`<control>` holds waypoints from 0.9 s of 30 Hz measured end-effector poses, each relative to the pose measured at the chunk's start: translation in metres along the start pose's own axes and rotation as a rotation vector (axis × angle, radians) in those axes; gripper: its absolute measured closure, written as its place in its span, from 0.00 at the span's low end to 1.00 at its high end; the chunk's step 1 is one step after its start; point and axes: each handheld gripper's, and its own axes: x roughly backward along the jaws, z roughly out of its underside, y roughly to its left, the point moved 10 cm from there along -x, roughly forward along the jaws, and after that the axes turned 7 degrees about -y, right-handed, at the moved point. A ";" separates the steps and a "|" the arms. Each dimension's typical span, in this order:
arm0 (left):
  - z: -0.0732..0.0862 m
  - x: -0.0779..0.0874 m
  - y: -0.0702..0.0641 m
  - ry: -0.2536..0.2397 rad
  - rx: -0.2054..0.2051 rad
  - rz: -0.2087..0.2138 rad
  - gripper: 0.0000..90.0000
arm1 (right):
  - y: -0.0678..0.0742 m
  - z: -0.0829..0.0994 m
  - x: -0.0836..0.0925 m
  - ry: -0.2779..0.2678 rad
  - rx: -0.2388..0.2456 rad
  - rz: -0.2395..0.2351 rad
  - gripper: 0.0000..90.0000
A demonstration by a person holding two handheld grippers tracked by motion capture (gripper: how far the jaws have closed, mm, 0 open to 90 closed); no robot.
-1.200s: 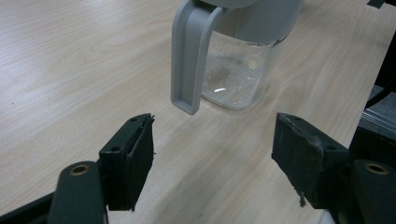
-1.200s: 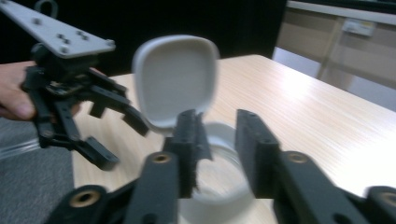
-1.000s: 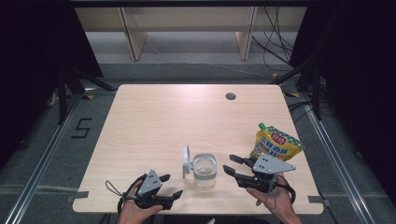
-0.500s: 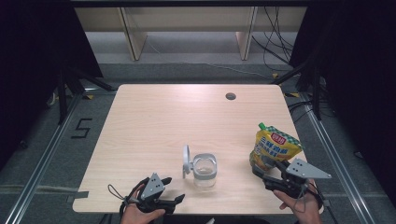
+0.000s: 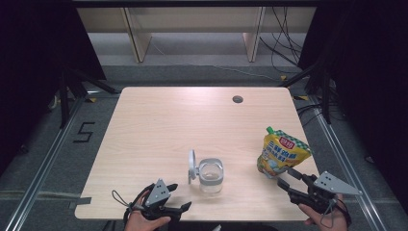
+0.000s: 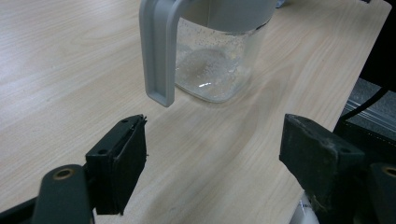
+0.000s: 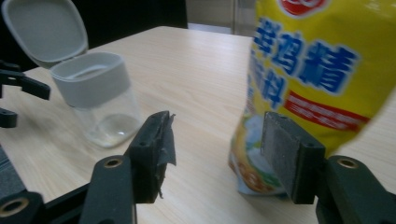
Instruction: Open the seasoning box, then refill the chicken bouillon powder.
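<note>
Swinging right from the clear lidded glass jar (image 5: 210,174), the right gripper (image 5: 283,179) (jaws just opening, empty) now nears the yellow standing seasoning pouch (image 5: 281,152), readying a grab.

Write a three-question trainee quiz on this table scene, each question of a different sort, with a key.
1. True or false: the lid of the clear jar is flipped open.
2. Multiple choice: the right gripper is closest to which thing? A) the hole in the table B) the yellow pouch C) the jar
3. Fill in: the left gripper has its jaws ____, with nothing between them.

Key
1. True: the grey lid stands up at the jar's left side.
2. B: its jaws stand apart just in front of the pouch's lower edge, not pressing on it.
3. Open: in the left gripper view, bare table shows between them, short of the jar.
</note>
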 end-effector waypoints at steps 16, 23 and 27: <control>0.001 -0.003 -0.001 -0.006 0.028 -0.013 0.23 | -0.037 0.018 0.005 0.031 -0.005 0.100 0.38; 0.000 -0.004 -0.003 -0.016 0.039 -0.009 0.23 | -0.046 0.018 0.002 0.015 0.022 0.099 0.34; 0.001 -0.004 -0.002 -0.011 0.032 -0.011 0.23 | -0.055 0.024 -0.002 0.034 0.006 0.107 0.31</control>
